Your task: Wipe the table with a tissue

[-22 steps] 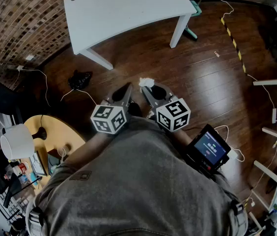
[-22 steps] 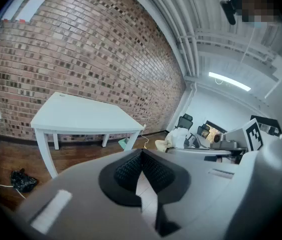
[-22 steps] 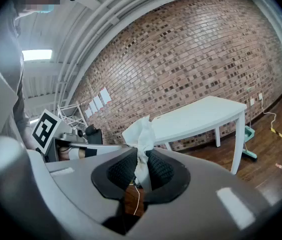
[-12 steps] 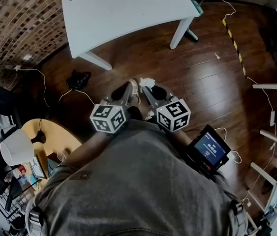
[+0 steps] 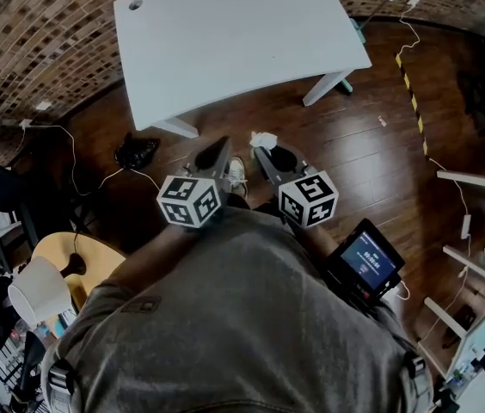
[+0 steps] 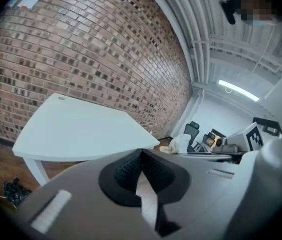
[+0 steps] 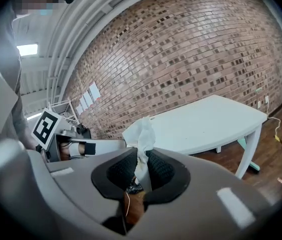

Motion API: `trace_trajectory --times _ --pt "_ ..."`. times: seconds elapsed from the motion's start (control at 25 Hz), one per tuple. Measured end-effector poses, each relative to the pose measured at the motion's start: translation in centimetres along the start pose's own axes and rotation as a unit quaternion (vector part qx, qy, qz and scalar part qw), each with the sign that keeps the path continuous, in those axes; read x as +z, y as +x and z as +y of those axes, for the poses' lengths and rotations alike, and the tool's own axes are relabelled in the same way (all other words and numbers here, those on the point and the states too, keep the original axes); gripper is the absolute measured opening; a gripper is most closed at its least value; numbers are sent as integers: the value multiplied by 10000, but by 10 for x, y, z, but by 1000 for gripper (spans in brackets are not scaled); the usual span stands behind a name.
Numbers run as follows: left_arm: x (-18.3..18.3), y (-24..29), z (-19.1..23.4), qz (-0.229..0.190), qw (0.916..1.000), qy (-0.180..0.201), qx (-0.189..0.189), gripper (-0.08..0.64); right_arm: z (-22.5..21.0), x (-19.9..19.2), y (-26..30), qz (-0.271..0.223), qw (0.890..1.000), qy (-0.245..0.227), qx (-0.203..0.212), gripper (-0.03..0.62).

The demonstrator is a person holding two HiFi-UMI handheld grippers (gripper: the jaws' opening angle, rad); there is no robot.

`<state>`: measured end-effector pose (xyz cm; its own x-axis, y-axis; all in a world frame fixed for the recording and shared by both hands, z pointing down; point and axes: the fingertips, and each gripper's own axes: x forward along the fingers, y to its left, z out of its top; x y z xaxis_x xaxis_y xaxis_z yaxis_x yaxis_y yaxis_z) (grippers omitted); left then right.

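Observation:
A white table (image 5: 225,33) stands ahead of me against the brick wall, its top bare; it also shows as the table (image 6: 76,131) and the table (image 7: 206,126) in both gripper views. My right gripper (image 5: 262,149) is shut on a crumpled white tissue (image 5: 262,139), which sticks up from between the pads as the tissue (image 7: 142,136). That gripper (image 7: 141,166) hangs in the air short of the table's near edge. My left gripper (image 5: 218,149) is beside it, jaws closed with nothing between them, and in its own view the left gripper (image 6: 140,166) points at the table's edge.
Dark wooden floor (image 5: 363,153) lies around the table. A black bag (image 5: 137,151) and a cable lie on the floor at left. A round yellow side table (image 5: 58,261) with a lamp stands at lower left. White frames (image 5: 483,222) line the right side.
The table has come nearer and larger in the head view as I walk toward it. Both grippers keep their hold and stay side by side.

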<state>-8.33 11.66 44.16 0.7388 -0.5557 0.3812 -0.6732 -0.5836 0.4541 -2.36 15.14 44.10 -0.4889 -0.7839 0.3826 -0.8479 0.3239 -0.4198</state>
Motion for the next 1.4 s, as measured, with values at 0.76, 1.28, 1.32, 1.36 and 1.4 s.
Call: trace_trajectory --times 0.76,1.28,1.32,1.36,1.4 --pt "50 75 67 154 9993 -278 197 2 -62 60 88 234 9997 46 25 60" --pt "72 155 69 181 9927 -517 1071 2 -163 98 114 585 9968 59 550 60" --pt "73 159 70 180 9917 -546 1148 2 -171 98 115 627 9964 65 559 60" --pt "72 162 71 178 9906 -583 1227 2 -178 97 117 671 9961 68 561 60" --pt "70 163 72 178 9894 -624 1302 2 -185 96 118 719 9958 59 557 60"
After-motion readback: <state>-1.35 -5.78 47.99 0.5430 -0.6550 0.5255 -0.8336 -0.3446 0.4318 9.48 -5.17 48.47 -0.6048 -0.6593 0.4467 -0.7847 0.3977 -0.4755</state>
